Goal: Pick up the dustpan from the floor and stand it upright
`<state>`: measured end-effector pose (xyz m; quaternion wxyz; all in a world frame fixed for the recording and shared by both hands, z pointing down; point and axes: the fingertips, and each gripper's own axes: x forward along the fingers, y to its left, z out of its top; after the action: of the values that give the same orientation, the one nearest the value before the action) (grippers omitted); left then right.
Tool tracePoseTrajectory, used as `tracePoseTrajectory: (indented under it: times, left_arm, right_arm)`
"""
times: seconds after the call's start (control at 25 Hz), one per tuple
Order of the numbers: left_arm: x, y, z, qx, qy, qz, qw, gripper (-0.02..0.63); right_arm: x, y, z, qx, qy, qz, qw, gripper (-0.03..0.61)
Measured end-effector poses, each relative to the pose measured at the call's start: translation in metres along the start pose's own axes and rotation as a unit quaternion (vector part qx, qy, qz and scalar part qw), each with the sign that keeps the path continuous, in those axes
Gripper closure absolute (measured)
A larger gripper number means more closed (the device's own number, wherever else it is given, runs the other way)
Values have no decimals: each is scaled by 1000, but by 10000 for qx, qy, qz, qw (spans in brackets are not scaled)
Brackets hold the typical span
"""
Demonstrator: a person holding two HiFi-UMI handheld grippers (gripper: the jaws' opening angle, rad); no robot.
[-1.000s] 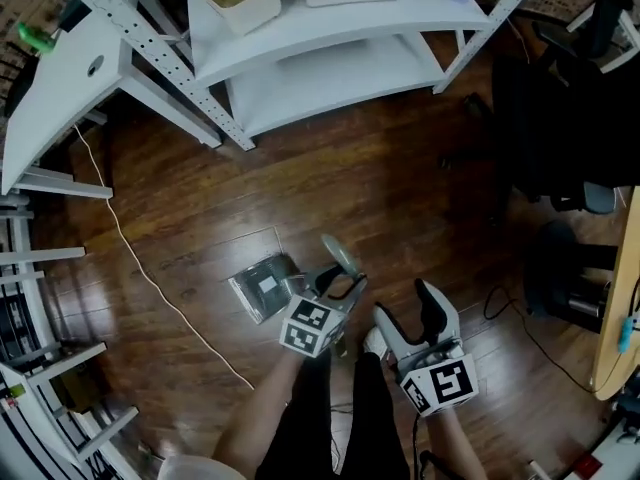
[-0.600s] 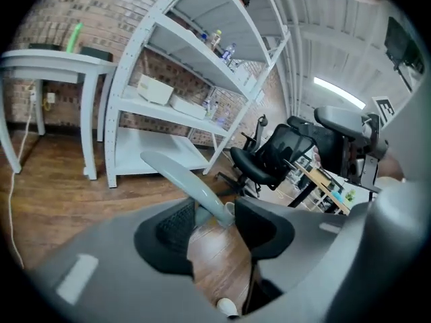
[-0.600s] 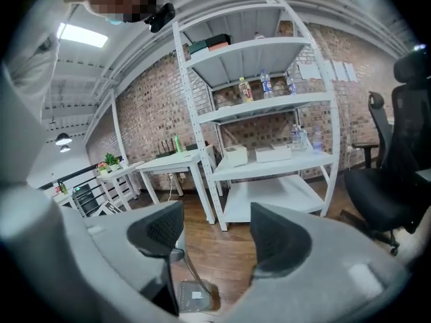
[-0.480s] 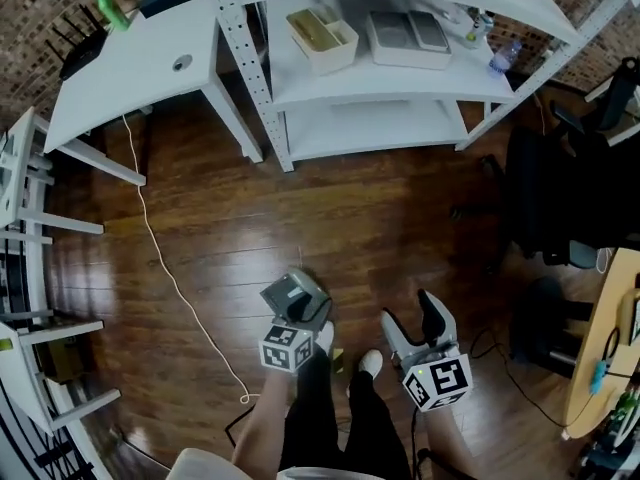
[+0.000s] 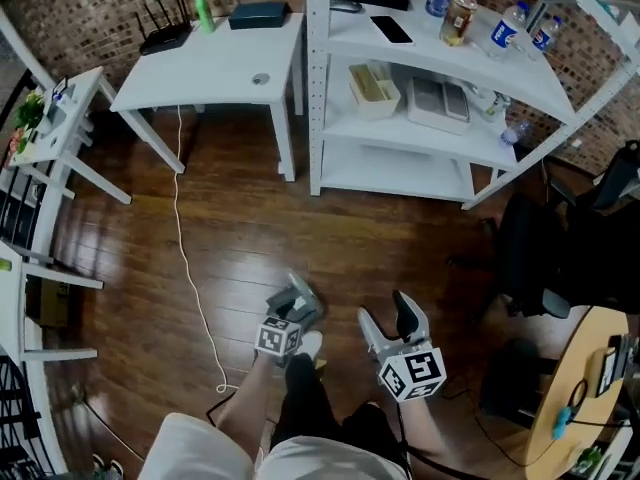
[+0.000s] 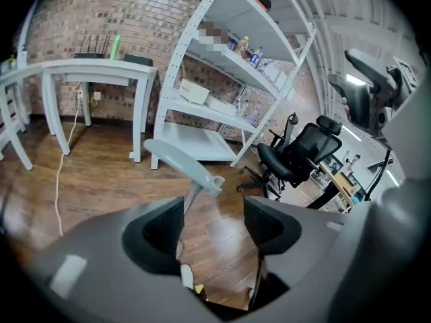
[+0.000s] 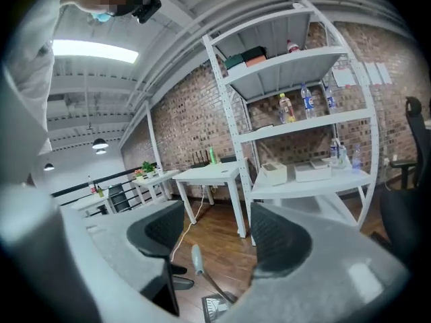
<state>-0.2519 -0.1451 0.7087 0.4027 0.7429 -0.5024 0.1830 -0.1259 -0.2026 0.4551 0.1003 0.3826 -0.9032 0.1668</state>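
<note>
Dustpan [image 7: 196, 258] looks stood up on the floor [image 5: 380, 230], handle up, right by the left hand-held gripper [image 6: 214, 224]. Its jaws are opening, with nothing pinched between them. I'd back straight out so nothing nudges it over. The right hand-held gripper [image 7: 214, 237] gapes empty. Farther off, the shelf's white bin [image 5: 386, 104] holds something tan.

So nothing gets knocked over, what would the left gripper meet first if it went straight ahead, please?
Likely the pale grey plastic dustpan handle, just beyond the left gripper's opening jaws, which hold nothing; depth is unclear.
</note>
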Motion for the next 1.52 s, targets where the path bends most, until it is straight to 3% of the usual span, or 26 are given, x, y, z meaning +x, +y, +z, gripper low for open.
tracePoseTrajectory:
  times: [0.16,0.32,0.48,0.64,0.8,0.88,1.2,1.36,1.52]
  left_arm:
    - [-56,-19,-34,-407,-297,641,9967,287]
    - [-143,-94,-47,-577,-1454,1235,9799,282]
    - [-236,-220,-56,-219,-2531,1661,9528,279]
    - [-309,-326,-46,398,-3186,2077,9240,276]
    - [-367,-384,-41,1204,-3540,2539,8920,276]
    - [-388,-396,-48,1372,-3679,2690,8795,273]
    - [-454,-408,-103,1103,-3993,2788,8664,268]
    - [-488,-408,-112,1072,-4123,2826,8595,279]
    - [-496,-410,-116,1070,-4189,2796,8573,279]
  right_arm:
    - [-62,32,6,-161,-305,566,9978,284]
    - [-170,49,7,-567,-656,1076,9904,284]
    - [-284,49,-6,-750,-679,1280,9866,271]
    - [-356,55,2,-917,-842,1231,9845,225]
    - [-389,88,22,-1436,-1039,1256,9761,210]
    - [-399,104,30,-1483,-1139,1246,9744,210]
    - [-429,177,20,-1331,-1254,1338,9740,216]
    - [-445,207,26,-1459,-1346,1375,9704,219]
    - [-455,211,28,-1423,-1396,1288,9714,230]
